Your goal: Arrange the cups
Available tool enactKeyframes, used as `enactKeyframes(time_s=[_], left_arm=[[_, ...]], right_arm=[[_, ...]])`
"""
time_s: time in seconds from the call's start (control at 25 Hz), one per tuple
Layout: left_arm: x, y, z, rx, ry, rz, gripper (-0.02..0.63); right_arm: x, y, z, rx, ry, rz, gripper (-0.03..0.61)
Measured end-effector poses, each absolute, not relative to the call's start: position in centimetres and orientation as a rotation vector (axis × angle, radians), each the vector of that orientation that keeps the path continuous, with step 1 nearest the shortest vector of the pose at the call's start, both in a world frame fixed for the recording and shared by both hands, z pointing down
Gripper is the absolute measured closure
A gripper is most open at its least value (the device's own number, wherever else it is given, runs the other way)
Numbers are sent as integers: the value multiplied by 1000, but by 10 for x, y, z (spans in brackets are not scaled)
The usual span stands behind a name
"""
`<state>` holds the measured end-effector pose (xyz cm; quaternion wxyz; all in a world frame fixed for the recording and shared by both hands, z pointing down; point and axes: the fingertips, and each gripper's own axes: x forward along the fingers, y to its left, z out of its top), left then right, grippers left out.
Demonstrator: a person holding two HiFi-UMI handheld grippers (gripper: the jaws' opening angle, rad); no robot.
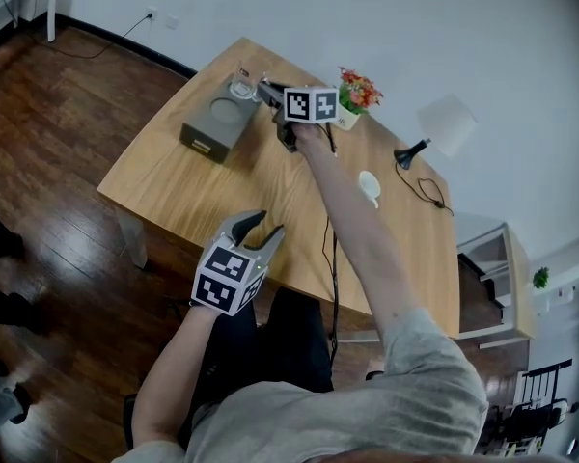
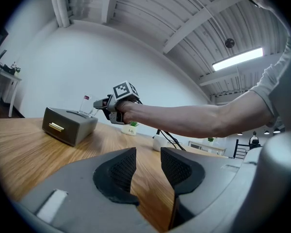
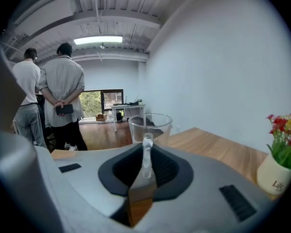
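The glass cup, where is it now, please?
Head view: the glass cup is far left of the table, over the grey box, in the right gripper.

Ahead of me the wooden table (image 1: 222, 186) carries a grey drawer box (image 1: 212, 125) with a brass pull, set toward its far left corner. A white pot of red and orange flowers (image 1: 352, 104) stands at the far edge. To the right of it is a black desk lamp (image 1: 412, 150), its cable (image 1: 429, 196) trailing across the top. A dark wooden floor (image 1: 48, 133) lies all around. Off in the room, two people (image 3: 63, 96) stand side by side with their backs to me
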<state>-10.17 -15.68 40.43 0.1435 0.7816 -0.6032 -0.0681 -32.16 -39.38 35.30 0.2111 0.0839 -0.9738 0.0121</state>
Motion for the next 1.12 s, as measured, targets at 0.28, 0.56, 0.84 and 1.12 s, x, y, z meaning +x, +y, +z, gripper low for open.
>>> enactKeyframes(time_s=[0.28,0.56,0.84,1.12], left_arm=[[-99,-156,406,2266,-1758,-169,466],[-99,-158,403,2276,-1783,-171,466],[-95,-155,408,2301,-1822,-57,466],[-92,-154,417,2334,-1857,88,466]], right_arm=[[-304,-397,352,299,-2673,-30,487],[-200,-312,324,93,-2934,74,466],[-39,-240,377,211,-2863,-149,508],[28,-242,407,421,-2876,-74,509]])
